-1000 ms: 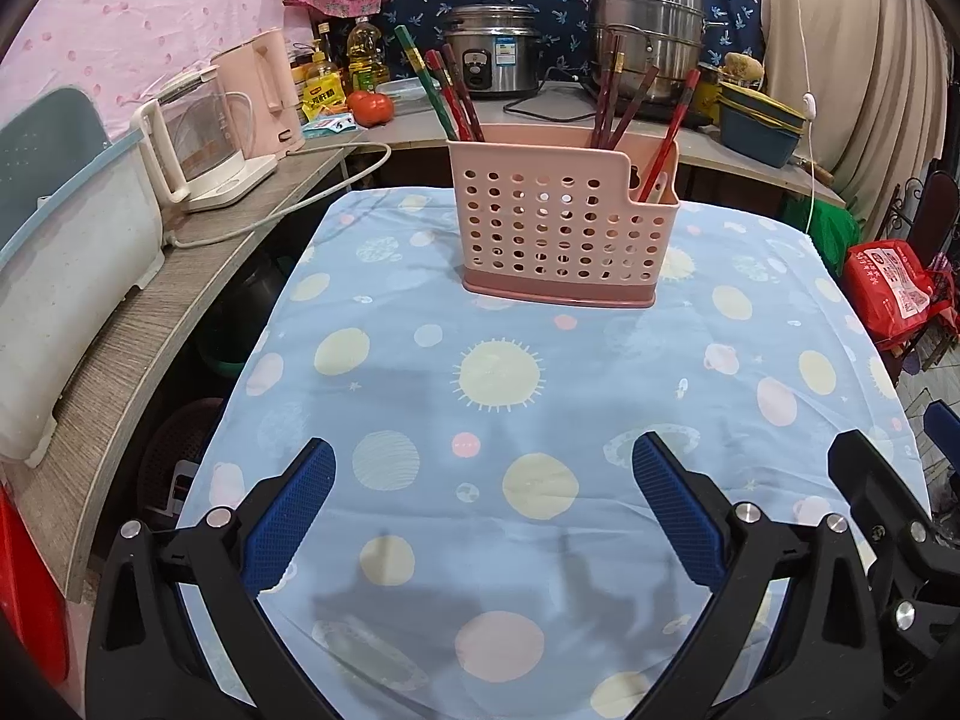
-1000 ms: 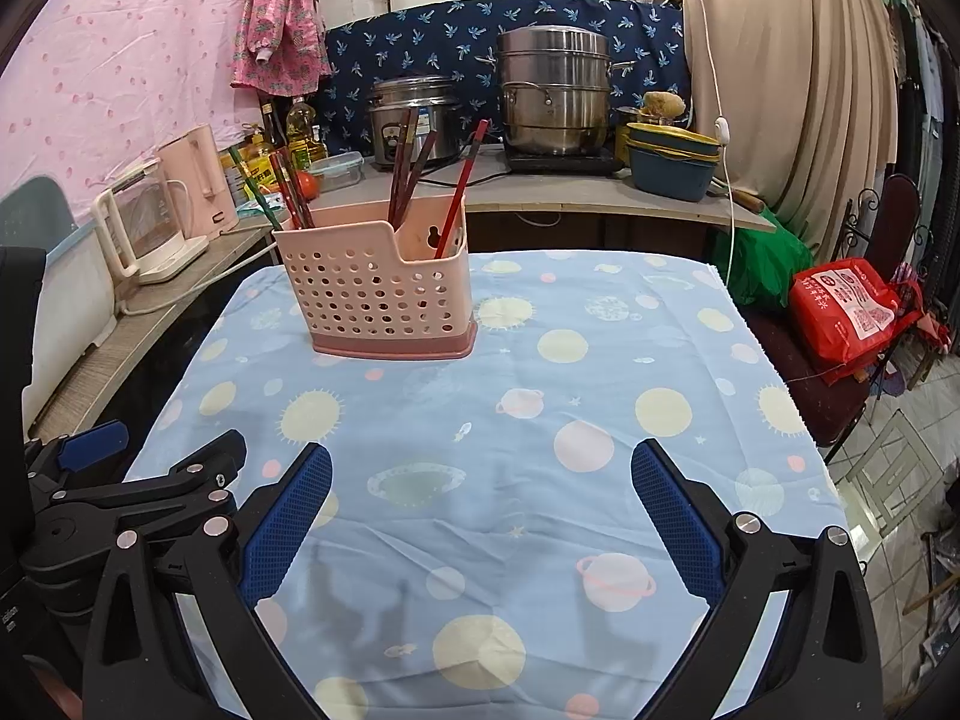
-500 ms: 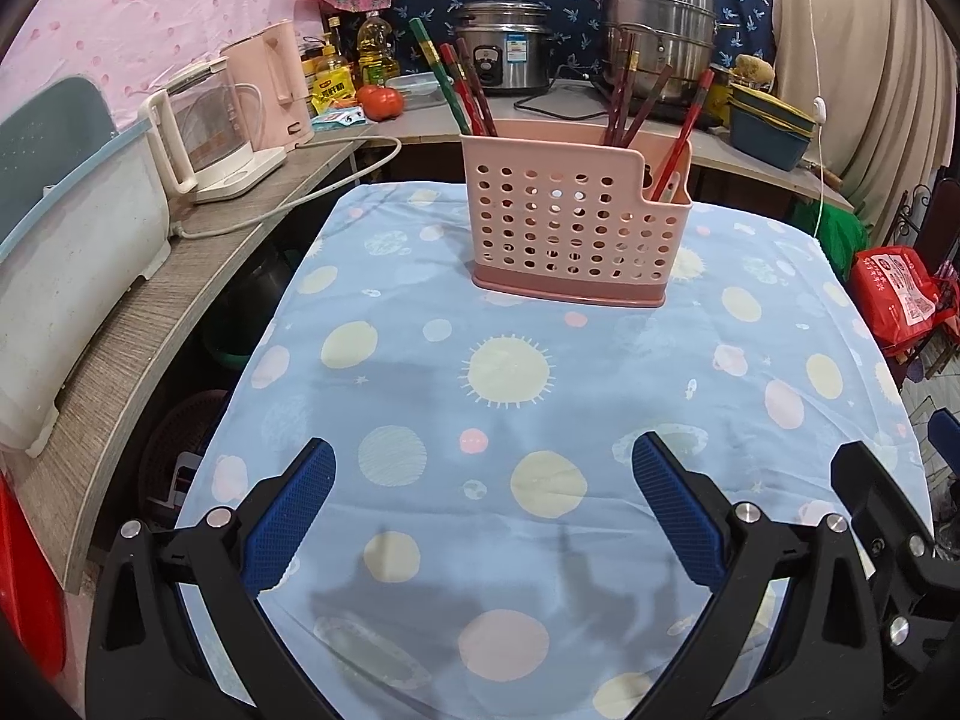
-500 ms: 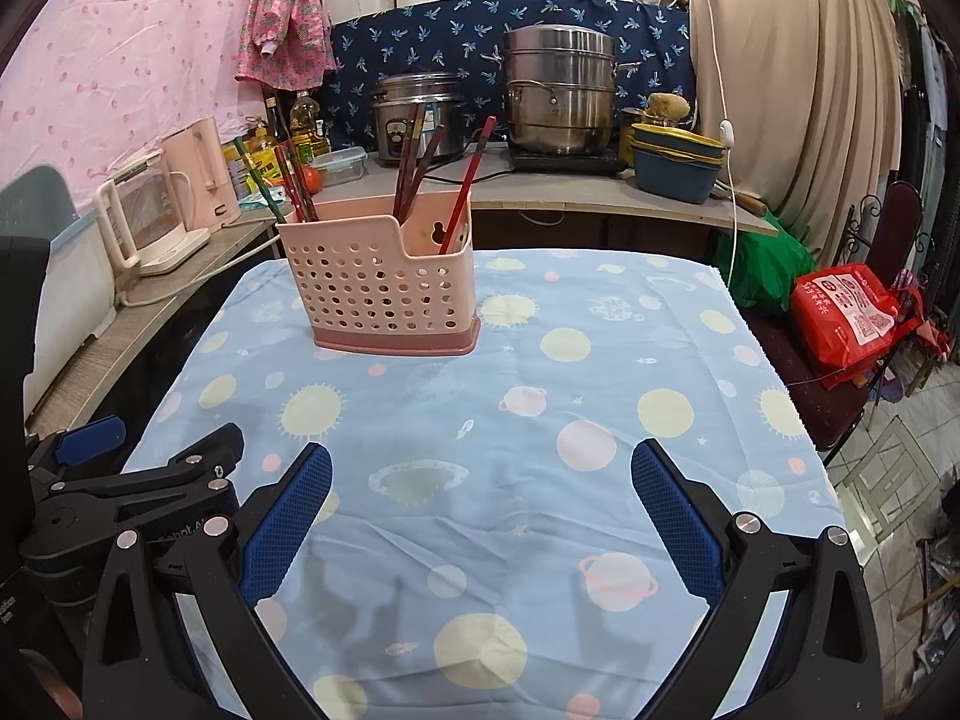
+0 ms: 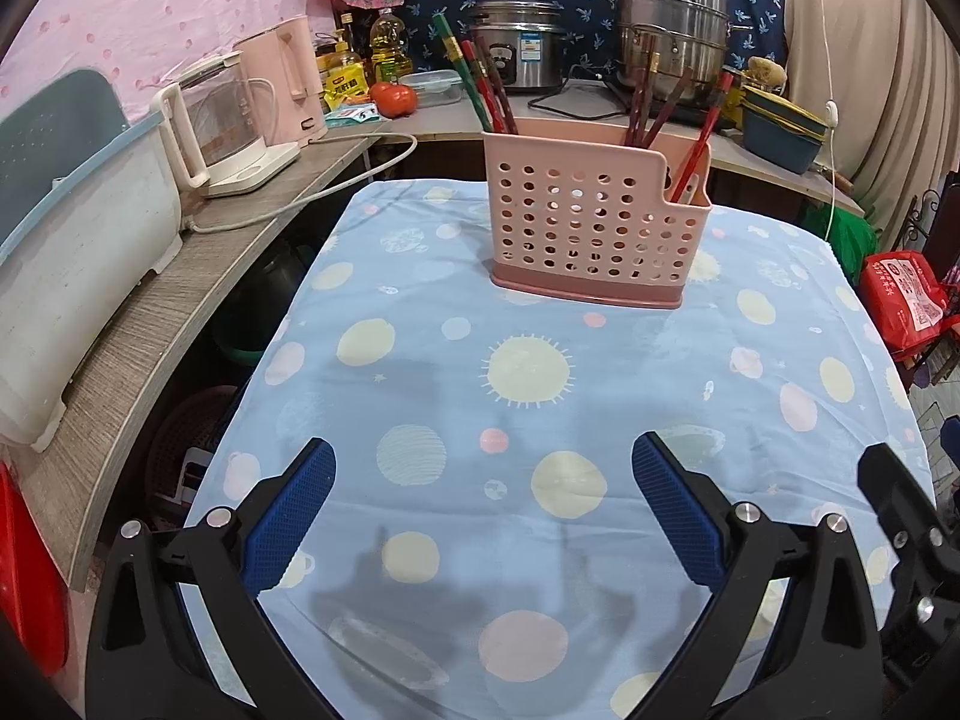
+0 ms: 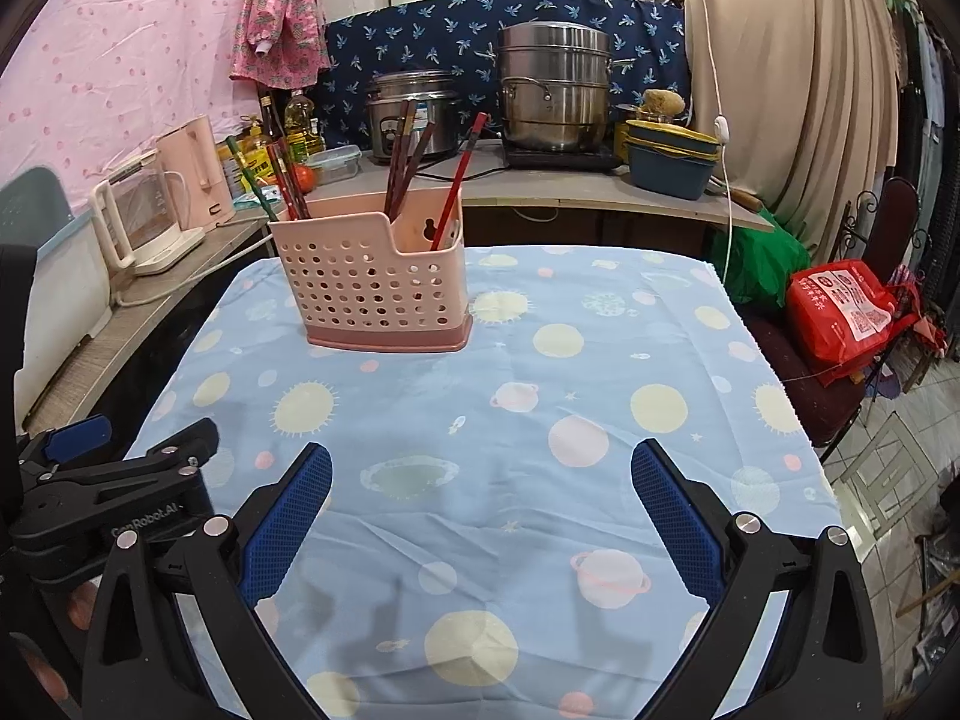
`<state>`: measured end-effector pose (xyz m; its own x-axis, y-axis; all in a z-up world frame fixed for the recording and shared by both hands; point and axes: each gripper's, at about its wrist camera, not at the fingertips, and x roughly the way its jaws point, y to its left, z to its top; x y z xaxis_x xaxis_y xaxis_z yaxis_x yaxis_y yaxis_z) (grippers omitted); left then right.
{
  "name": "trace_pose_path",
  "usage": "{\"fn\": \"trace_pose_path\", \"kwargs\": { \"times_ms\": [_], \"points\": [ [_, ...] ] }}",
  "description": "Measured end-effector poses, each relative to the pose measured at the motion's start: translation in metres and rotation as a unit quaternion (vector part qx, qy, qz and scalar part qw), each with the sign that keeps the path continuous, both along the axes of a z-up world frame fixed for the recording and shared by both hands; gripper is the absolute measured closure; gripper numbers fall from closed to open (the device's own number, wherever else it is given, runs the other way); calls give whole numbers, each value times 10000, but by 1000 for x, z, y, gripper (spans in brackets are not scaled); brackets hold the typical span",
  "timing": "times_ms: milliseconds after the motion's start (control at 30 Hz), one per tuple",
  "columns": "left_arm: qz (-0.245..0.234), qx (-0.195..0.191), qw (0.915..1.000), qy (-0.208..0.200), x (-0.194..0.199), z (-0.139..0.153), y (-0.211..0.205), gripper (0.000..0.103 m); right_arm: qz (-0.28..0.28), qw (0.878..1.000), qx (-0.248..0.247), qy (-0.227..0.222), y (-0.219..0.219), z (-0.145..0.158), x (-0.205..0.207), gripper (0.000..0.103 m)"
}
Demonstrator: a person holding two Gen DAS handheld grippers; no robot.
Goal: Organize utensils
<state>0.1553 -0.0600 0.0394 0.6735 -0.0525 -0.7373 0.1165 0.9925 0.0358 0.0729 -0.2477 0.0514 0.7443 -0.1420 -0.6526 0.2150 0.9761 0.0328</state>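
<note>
Over last second both views crept nearer pink holder (image 5: 597,228); nothing else moved. Chopsticks (image 5: 645,99) stood sorted in its compartments at far centre of tablecloth (image 5: 420,396), none loose. Task judged nearly finished. Left gripper (image 5: 483,495) jaws wide apart, empty; right gripper (image 6: 480,495) likewise. Readable writing: "GenRobot.AI" on left gripper body in right view. Red bag (image 6: 849,306) print illegible.

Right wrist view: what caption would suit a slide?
Open right tool faces a pink holder of chopsticks.

A home kitchen: rice cooker (image 6: 411,114), steamer pot (image 6: 555,87), kettle (image 5: 282,87) on counter.
</note>
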Motion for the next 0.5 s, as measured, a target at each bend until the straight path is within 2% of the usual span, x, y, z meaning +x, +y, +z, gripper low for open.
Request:
{"fn": "trace_pose_path", "kwargs": {
  "times_ms": [500],
  "points": [
    [81,36,10000,29,3,-3,8,8,-54,10000,0,57,-6,-4,1,7]
  ]
}}
